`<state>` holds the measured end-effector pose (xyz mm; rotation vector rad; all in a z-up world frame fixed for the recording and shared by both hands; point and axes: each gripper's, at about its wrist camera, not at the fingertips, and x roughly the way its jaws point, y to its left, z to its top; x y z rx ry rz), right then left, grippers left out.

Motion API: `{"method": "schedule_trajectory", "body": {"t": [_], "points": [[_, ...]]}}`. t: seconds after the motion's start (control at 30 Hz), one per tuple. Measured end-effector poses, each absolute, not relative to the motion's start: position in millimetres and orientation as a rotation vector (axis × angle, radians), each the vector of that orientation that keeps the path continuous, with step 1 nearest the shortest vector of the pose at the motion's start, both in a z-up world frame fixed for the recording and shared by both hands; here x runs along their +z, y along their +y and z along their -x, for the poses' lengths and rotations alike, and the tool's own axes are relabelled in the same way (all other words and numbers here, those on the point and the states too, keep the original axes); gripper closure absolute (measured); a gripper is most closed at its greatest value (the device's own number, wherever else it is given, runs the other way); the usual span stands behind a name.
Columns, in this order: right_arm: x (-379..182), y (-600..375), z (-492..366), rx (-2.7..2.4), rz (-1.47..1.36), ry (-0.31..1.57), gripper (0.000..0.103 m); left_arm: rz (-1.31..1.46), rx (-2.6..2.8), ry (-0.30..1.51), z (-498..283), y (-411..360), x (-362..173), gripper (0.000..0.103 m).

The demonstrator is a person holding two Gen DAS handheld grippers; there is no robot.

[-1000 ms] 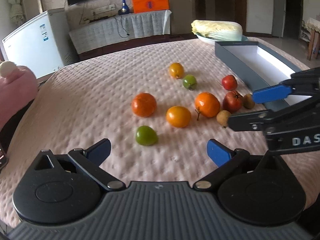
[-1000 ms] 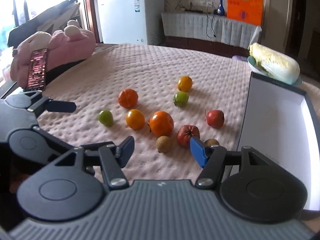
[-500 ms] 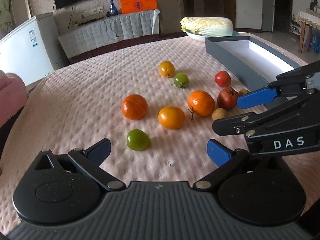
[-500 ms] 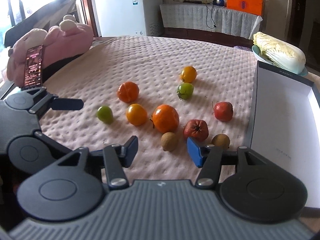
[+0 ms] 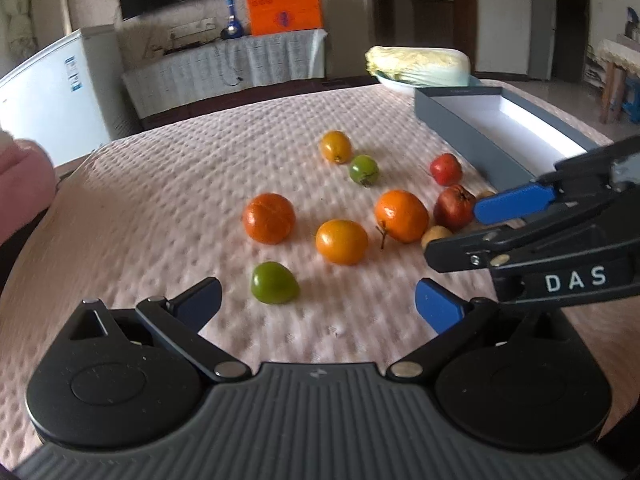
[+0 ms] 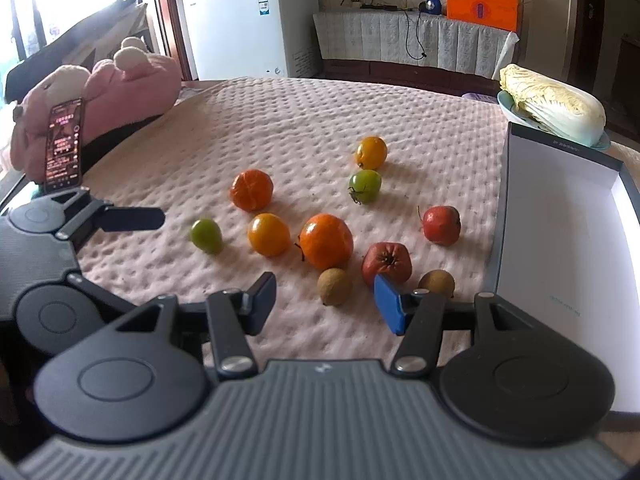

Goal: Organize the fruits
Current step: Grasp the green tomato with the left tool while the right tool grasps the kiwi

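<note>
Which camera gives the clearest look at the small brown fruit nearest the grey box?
The right wrist view: the small brown fruit sits whole on the cloth beside the grey box, just beyond the right gripper. In the left wrist view only a sliver peeks out behind that gripper's blue pad.

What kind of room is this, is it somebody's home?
Most likely a lived-in home, a living or dining room: a white chest freezer, a pink plush toy, and a table under a quilted cloth with loose fruit and a cabbage.
</note>
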<state>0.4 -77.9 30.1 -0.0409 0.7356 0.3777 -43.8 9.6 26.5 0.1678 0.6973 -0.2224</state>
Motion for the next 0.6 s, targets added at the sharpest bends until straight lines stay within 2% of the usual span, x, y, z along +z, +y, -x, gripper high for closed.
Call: {"method": "schedule_trajectory", "body": {"t": [0.4, 0.47, 0.53, 0.6], "points": [[29.9, -72.7, 4.3, 0.391, 0.065, 0.722, 0.045, -0.178, -0.251, 0.694, 44.5, 10.0, 22.3, 0.0], [29.7, -71.6, 4.8, 0.388, 0.076, 0.721, 0.045, -0.184, -0.26, 0.693, 44.7, 9.5, 21.3, 0.003], [29.4, -69.8, 4.3, 0.388, 0.09, 0.723, 0.052, -0.176, -0.287, 0.693, 45.0, 10.0, 21.3, 0.01], [27.5, -69.8, 3.4, 0.388, 0.09, 0.733, 0.056, -0.173, -0.3, 0.704, 44.0, 8.9, 20.5, 0.012]]}}
